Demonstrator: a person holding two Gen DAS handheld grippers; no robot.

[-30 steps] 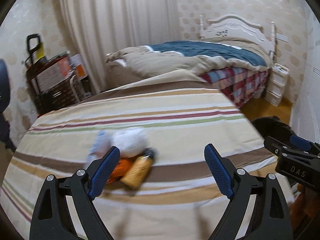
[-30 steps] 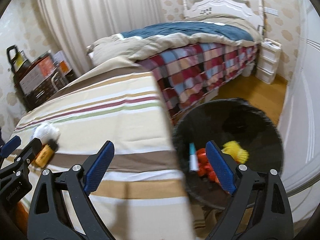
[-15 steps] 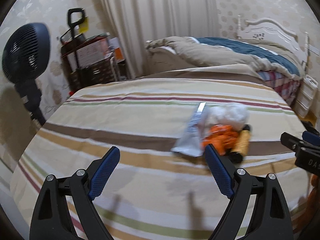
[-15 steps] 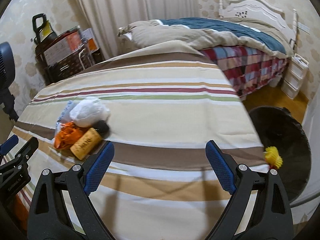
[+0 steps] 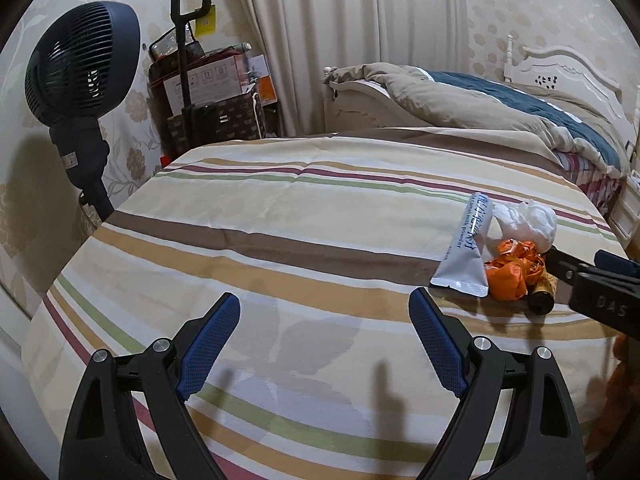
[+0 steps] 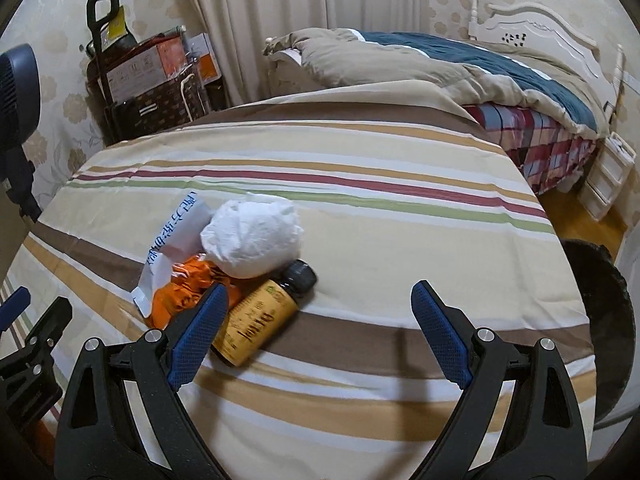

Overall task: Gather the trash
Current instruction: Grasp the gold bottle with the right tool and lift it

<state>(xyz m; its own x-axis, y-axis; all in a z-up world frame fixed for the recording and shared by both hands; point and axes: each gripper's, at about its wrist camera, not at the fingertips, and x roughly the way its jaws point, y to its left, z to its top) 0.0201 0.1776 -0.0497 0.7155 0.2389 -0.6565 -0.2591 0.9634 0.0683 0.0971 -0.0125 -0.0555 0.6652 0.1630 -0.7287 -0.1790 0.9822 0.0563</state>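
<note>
A pile of trash lies on the striped cloth: a white crumpled wad (image 6: 252,236), an orange crumpled wrapper (image 6: 184,292), a yellow bottle with a black cap (image 6: 260,316) lying on its side, and a silver-white sachet (image 6: 176,236). My right gripper (image 6: 320,312) is open and empty, its left finger just in front of the bottle and wrapper. In the left wrist view the sachet (image 5: 468,256), wrapper (image 5: 512,272) and wad (image 5: 528,224) lie to the right. My left gripper (image 5: 324,332) is open and empty above bare cloth, left of the pile.
A black trash bin (image 6: 600,320) stands on the floor past the table's right edge. A dark fan (image 5: 76,72) stands at the left. A cart with boxes (image 5: 208,96) is by the curtain. A bed (image 6: 460,68) lies behind the table.
Both grippers have swung left, away from the bin and over the table. The trash pile now sits just ahead of the right gripper. Both stay open.
</note>
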